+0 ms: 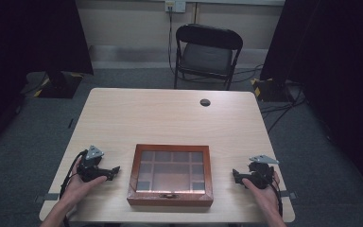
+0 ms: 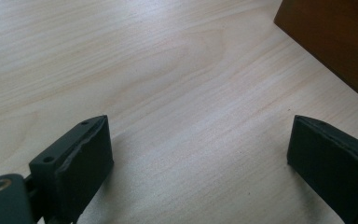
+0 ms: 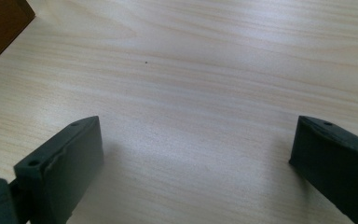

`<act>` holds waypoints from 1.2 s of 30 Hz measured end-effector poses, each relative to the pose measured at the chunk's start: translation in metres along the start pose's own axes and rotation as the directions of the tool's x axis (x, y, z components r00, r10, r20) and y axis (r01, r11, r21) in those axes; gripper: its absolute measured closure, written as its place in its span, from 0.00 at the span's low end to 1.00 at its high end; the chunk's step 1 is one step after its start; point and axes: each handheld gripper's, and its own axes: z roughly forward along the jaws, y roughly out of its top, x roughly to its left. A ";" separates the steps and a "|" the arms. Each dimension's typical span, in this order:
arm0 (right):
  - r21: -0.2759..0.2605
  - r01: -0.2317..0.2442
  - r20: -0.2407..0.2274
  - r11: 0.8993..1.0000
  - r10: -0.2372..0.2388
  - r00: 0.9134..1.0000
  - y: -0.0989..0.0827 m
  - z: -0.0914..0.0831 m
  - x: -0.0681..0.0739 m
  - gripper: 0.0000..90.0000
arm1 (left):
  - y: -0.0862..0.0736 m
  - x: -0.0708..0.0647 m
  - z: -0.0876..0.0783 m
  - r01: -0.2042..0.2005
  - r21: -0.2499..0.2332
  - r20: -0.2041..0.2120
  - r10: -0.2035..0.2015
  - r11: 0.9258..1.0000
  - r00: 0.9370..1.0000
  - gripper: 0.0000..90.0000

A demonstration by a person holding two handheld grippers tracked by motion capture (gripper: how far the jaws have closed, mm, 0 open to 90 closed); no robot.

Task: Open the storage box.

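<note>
Both grippers open, left gripper (image 1: 115,171), right gripper (image 1: 236,176), unlabelled wooden box (image 1: 170,175) between

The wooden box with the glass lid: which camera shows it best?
The high view. There the whole box shows, shut, with its glass lid, the compartments under it and the front clasp, between the two hand-held grippers. The left gripper view catches just a brown side at its top right; the right gripper view just a corner at its top left.
</note>
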 end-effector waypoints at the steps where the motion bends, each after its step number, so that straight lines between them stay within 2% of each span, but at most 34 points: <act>1: -0.001 -0.001 -0.002 1.000 0.001 1.000 0.000 0.000 0.000 0.03 | 0.000 0.000 0.000 0.000 0.000 0.000 0.000 1.000 1.000 0.06; 3: -0.001 -0.002 -0.002 1.000 0.002 1.000 0.000 -0.001 0.000 0.03 | 0.000 0.000 0.000 0.000 0.000 0.000 0.000 1.000 1.000 0.06; 4: -0.005 0.003 -0.006 1.000 -0.003 1.000 0.000 -0.002 0.000 0.09 | 0.000 0.000 0.000 0.000 0.000 0.000 0.000 1.000 1.000 0.06; 5: -0.005 0.003 -0.006 1.000 -0.003 1.000 0.000 -0.002 0.000 0.09 | 0.000 0.000 0.000 0.000 0.000 0.000 0.000 1.000 1.000 0.06; 7: -0.014 -0.001 -0.011 1.000 0.001 1.000 0.001 -0.004 0.000 0.19 | 0.000 0.000 0.000 -0.001 0.001 0.000 0.001 1.000 1.000 0.06; 8: -0.010 -0.002 -0.030 1.000 0.002 1.000 0.001 -0.005 -0.001 0.19 | 0.000 0.000 0.000 0.000 0.001 0.001 0.000 1.000 1.000 0.06; 9: -0.003 -0.005 -0.056 1.000 0.005 0.998 0.003 -0.007 0.000 0.23 | 0.000 0.000 0.000 -0.001 0.001 0.001 0.001 1.000 1.000 0.06; 10: -0.003 -0.005 -0.056 1.000 0.005 0.998 0.003 -0.007 0.000 0.23 | 0.000 0.000 0.000 -0.001 0.000 0.001 0.001 1.000 1.000 0.06; 13: -0.006 0.008 -0.094 1.000 -0.009 0.996 0.006 -0.010 0.003 0.32 | 0.000 0.000 0.000 -0.001 0.001 0.001 0.001 1.000 1.000 0.06; 14: -0.008 0.010 -0.154 1.000 -0.011 0.988 0.008 -0.012 0.006 0.43 | 0.000 0.000 0.000 -0.001 0.002 0.001 0.001 1.000 1.000 0.06; 15: -0.008 0.010 -0.154 1.000 -0.011 0.988 0.008 -0.012 0.006 0.43 | 0.000 0.000 0.000 -0.001 0.002 0.001 0.001 1.000 1.000 0.06; 16: -0.003 0.009 -0.182 1.000 -0.009 0.983 0.009 -0.013 0.007 0.42 | 0.000 0.000 0.000 -0.001 0.002 0.000 0.001 1.000 1.000 0.06; 17: -0.003 0.020 -0.189 1.000 -0.020 0.982 0.010 -0.014 0.011 0.45 | 0.000 0.000 0.000 0.000 0.001 0.001 0.000 1.000 1.000 0.06; 20: -0.016 0.046 -0.253 0.999 -0.048 0.966 0.017 -0.020 0.020 0.51 | 0.000 0.000 0.000 -0.001 0.001 0.001 0.001 1.000 1.000 0.06; 23: -0.034 0.077 -0.309 0.996 -0.084 0.947 0.025 -0.027 0.030 0.55 | 0.000 0.000 0.000 0.000 0.001 0.002 0.000 1.000 1.000 0.06; 24: -0.047 0.093 -0.357 0.995 -0.104 0.928 0.029 -0.030 0.036 0.58 | 0.000 0.000 0.000 -0.001 0.001 0.001 0.001 1.000 1.000 0.06; 25: -0.051 0.103 -0.371 0.993 -0.115 0.922 0.030 -0.032 0.040 0.59 | 0.000 0.000 0.000 -0.001 0.001 0.001 0.001 1.000 1.000 0.06; 26: -0.056 0.118 -0.391 0.991 -0.131 0.911 0.032 -0.033 0.044 0.60 | 0.000 0.000 0.000 -0.001 0.001 0.001 0.001 1.000 1.000 0.06; 27: -0.056 0.118 -0.391 0.991 -0.131 0.911 0.032 -0.033 0.044 0.60 | 0.000 0.000 0.000 -0.001 0.001 0.001 0.001 1.000 1.000 0.06; 28: -0.065 0.129 -0.406 0.990 -0.144 0.902 0.034 -0.035 0.048 0.60 | 0.000 0.000 0.000 0.000 0.003 -0.001 0.000 1.000 1.000 0.06; 30: -0.063 0.184 -0.408 0.981 -0.194 0.892 0.038 -0.038 0.057 0.60 | 0.000 0.000 0.000 0.003 0.002 -0.002 -0.003 1.000 1.000 0.06; 32: -0.073 0.177 -0.451 0.981 -0.191 0.872 0.042 -0.040 0.065 0.61 | 0.000 0.000 0.000 0.003 0.002 -0.001 -0.003 1.000 1.000 0.06; 33: -0.091 0.206 -0.489 0.974 -0.224 0.843 0.045 -0.043 0.074 0.63 | 0.000 0.000 0.000 0.003 0.002 -0.001 -0.003 1.000 1.000 0.06; 34: -0.091 0.206 -0.489 0.974 -0.224 0.843 0.045 -0.043 0.074 0.63 | 0.000 0.000 0.000 0.003 0.002 -0.002 -0.003 1.000 1.000 0.06; 36: -0.097 0.225 -0.524 0.969 -0.242 0.817 0.049 -0.044 0.084 0.65 | 0.000 0.000 0.000 0.003 0.002 -0.002 -0.003 1.000 1.000 0.06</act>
